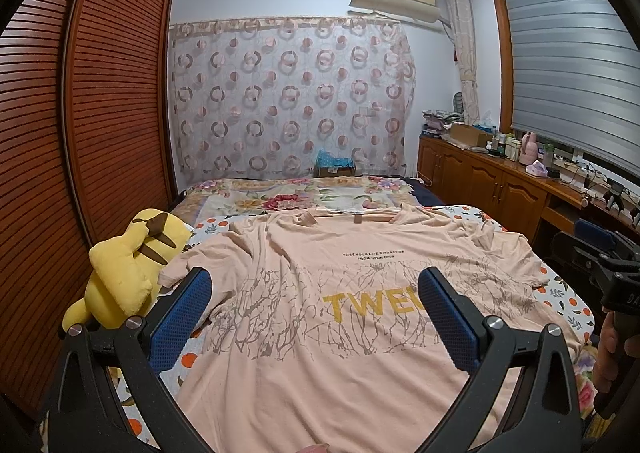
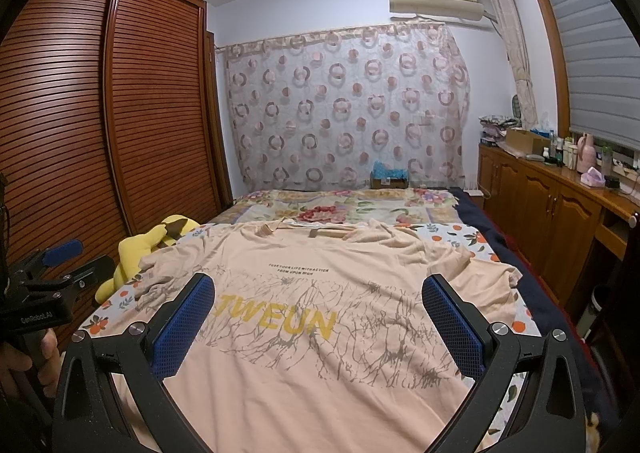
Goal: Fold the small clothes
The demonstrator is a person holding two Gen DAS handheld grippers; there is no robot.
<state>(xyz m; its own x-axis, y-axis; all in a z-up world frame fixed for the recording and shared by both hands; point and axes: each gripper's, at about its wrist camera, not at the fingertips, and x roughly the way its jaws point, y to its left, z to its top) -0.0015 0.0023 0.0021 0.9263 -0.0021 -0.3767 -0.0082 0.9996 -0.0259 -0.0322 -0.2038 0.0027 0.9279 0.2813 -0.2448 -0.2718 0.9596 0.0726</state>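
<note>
A peach T-shirt (image 1: 320, 365) with yellow "TWEUN" lettering lies spread front-up on the bed, collar at the far end; it also shows in the right wrist view (image 2: 320, 373). My left gripper (image 1: 316, 293) is open and empty, held above the shirt's lower left part. My right gripper (image 2: 318, 293) is open and empty above the shirt's lower middle. The right gripper's body shows at the right edge of the left wrist view (image 1: 600, 265); the left gripper's body shows at the left edge of the right wrist view (image 2: 48, 285).
A yellow plush toy (image 1: 128, 277) sits at the bed's left edge by the shirt's left sleeve, against the slatted wardrobe (image 1: 80, 133). A floral quilt (image 1: 288, 197) covers the far bed. Wooden cabinets (image 2: 552, 209) with clutter line the right wall.
</note>
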